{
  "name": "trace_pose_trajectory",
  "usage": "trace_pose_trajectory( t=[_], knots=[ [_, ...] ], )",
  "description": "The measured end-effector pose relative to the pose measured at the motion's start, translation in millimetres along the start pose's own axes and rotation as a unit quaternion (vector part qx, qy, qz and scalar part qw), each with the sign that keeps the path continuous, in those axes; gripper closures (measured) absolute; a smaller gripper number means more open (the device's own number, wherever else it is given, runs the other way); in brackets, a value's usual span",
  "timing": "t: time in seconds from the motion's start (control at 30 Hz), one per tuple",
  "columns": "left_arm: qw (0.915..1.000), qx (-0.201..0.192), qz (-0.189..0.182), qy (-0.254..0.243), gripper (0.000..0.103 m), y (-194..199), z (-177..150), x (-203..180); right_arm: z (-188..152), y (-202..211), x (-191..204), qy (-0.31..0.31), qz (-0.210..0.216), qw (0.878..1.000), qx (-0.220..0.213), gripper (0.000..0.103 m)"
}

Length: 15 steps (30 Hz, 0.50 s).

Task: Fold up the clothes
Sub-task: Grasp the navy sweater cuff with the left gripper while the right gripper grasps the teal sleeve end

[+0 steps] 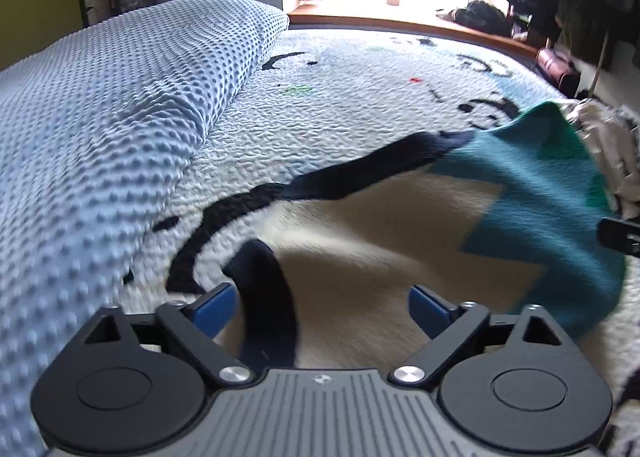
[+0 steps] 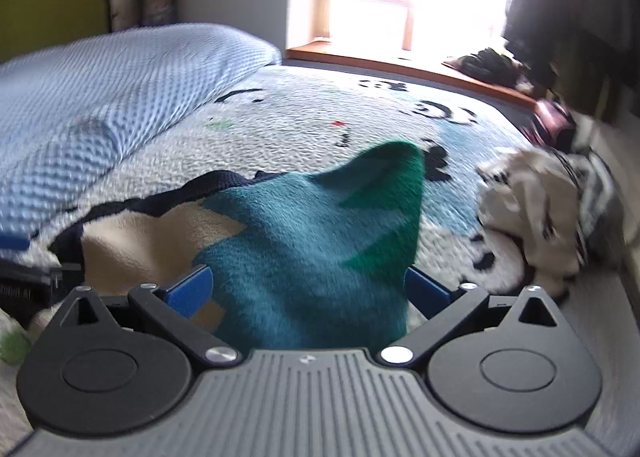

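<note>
Both grippers, left [image 1: 320, 307] and right [image 2: 308, 291], are spread wide. Between each one's fingers lies the teal-and-cream sweater [image 2: 304, 233], resting on the bedspread [image 1: 360, 69].

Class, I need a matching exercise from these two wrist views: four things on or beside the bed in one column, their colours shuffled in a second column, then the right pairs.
Things
1. Textured pillow
2. Chair back
3. Sweater trim
4. Crumpled garment at the right edge of the bed

Colours
A. Beige with dark markings
B. Light blue
C. Navy
D. Olive green

Pairs: 1-B, 2-D, 3-C, 4-A
</note>
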State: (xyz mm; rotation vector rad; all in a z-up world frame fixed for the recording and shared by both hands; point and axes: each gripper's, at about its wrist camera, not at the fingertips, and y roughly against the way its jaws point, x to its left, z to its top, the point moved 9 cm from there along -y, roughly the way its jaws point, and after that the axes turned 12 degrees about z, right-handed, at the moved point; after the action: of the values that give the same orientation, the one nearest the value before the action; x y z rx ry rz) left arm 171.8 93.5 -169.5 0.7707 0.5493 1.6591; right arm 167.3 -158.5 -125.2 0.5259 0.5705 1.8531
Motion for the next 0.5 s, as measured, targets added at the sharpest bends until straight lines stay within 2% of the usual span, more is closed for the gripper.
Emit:
trace_pose_trajectory(
  t=[0.1,0.23,0.33,0.47,0.5],
  knots=[
    [0.9999,0.012,0.008,0.008,0.03,-33,10,12,8,-20,0,0.015,0.012,1.0,0.007,0.005],
    [0.999,0.033,0.014,0.026,0.031,-71,15,30,10,-36,-1,0.008,0.026,1.0,0.014,0.005],
    [0.9981,0.046,0.008,0.04,0.029,-90,14,40,10,-43,0,0.007,0.029,0.999,0.02,0.007],
    [0.9968,0.05,0.004,0.062,0.015,-105,13,46,12,-51,-1,0.008,0.028,0.999,0.028,0.009],
    [0.9964,0.05,0.001,0.068,0.015,-108,13,46,12,-53,-1,0.008,0.028,0.999,0.029,0.009]
  ],
)
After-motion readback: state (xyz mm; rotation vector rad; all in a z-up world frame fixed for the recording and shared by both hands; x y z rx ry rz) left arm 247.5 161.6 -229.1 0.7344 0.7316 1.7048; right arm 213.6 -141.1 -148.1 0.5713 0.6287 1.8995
